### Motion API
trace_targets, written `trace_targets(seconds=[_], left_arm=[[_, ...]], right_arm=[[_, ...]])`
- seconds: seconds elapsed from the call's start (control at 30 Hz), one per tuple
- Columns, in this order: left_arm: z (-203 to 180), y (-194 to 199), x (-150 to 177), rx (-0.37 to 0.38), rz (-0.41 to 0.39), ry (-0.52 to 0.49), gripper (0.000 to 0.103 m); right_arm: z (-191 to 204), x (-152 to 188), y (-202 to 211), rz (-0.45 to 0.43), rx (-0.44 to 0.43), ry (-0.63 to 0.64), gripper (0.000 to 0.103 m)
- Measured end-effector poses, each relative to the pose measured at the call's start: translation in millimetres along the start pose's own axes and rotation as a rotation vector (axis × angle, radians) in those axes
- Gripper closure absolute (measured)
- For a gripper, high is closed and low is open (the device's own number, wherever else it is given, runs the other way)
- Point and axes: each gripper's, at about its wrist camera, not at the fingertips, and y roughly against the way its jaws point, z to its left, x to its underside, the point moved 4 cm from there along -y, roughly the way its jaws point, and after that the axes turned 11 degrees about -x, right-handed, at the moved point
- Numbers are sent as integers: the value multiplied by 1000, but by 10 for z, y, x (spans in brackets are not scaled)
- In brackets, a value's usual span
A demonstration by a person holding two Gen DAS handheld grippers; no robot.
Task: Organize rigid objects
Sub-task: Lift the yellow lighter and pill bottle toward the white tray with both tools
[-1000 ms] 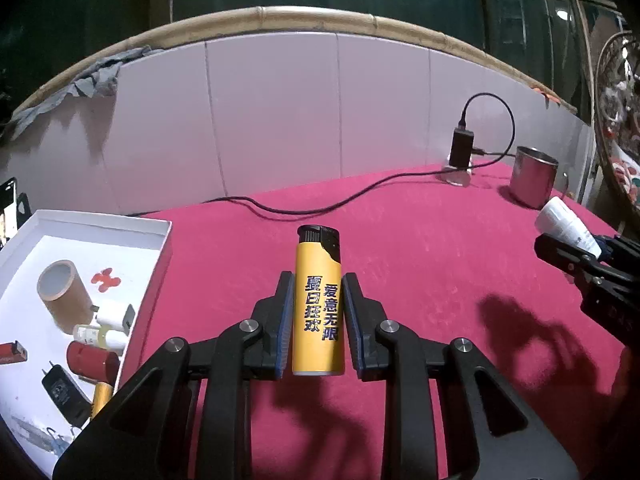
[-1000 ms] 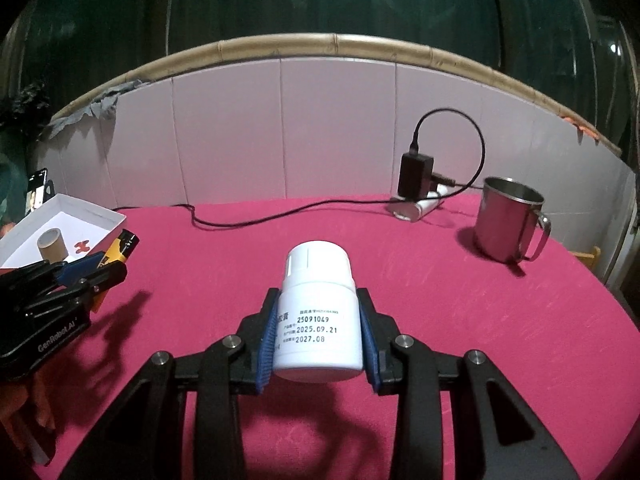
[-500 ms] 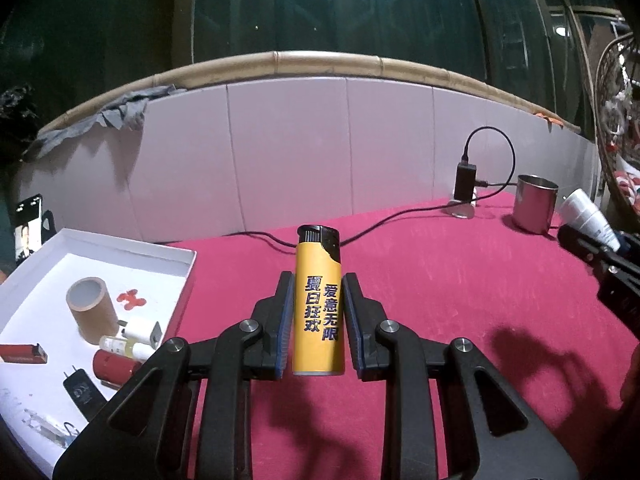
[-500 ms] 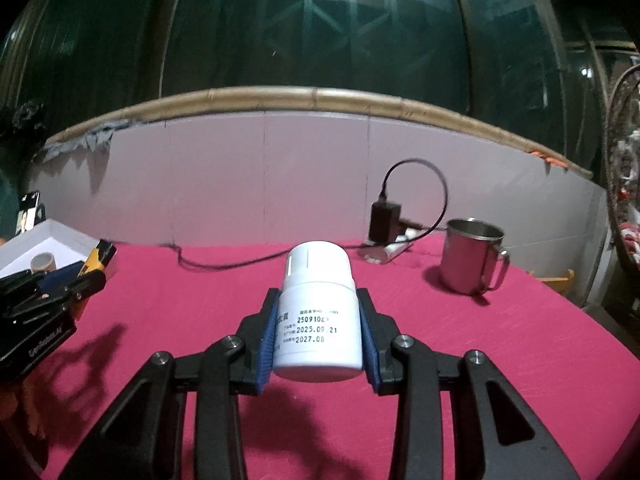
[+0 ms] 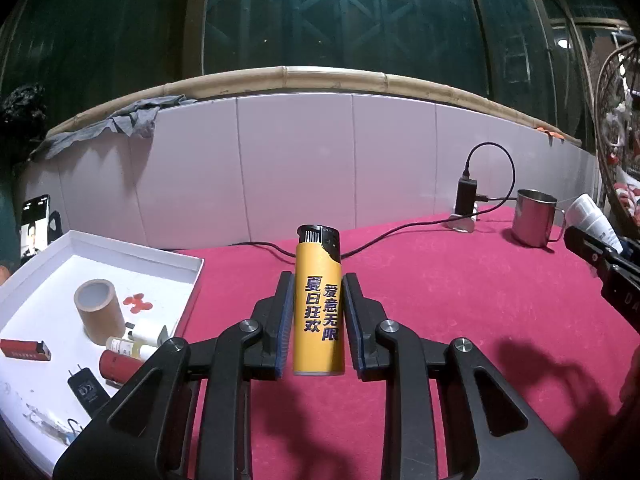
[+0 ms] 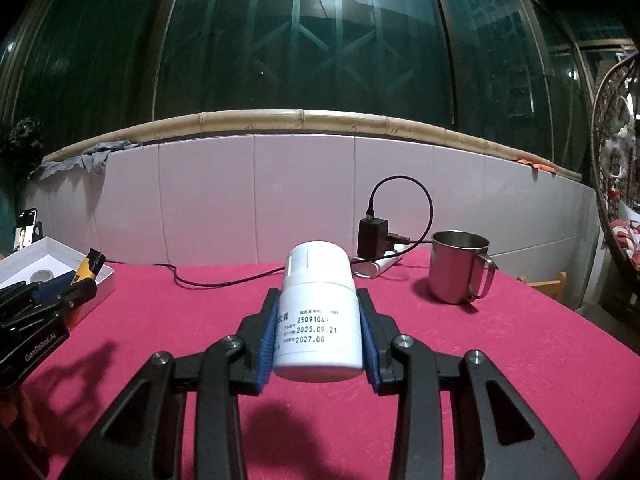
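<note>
My left gripper (image 5: 318, 300) is shut on a yellow lighter (image 5: 318, 304) with a black top, held upright above the red tablecloth. My right gripper (image 6: 318, 312) is shut on a white pill bottle (image 6: 318, 316) with printed dates, also held above the cloth. The white tray (image 5: 192, 276) lies at the left in the left wrist view and holds a tape roll (image 5: 98, 310), a red cylinder (image 5: 120, 364), a small bottle (image 5: 128, 346), a black plug (image 5: 86, 390) and a red lighter (image 5: 24, 350). The right gripper with the bottle (image 5: 592, 220) shows at the right edge of that view.
A steel mug (image 6: 460, 272) stands at the back right. A black charger (image 6: 372, 236) on a white power strip trails a black cable (image 6: 224, 282) across the back of the table. A tiled wall rises behind. A phone (image 5: 36, 226) stands left of the tray.
Both grippers have risen and tilted up, so more of the wall and window shows. The tray has shifted toward the centre in the left view. Both holds are unchanged.
</note>
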Motion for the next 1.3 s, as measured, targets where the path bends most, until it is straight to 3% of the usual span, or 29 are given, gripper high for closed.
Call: trace_targets(seconds=[0.37,0.87,1.3], left_arm=[[20,10,-11,11,2,18,80],[37,418,-215,105,45,1,80],[487,549,-363,59,86,33,80]], right_arm=[[28,2,15,1,-3,5,67],[273,-209,118,11,-112,-4,67],[605,-291,134,43,-205,10,67]])
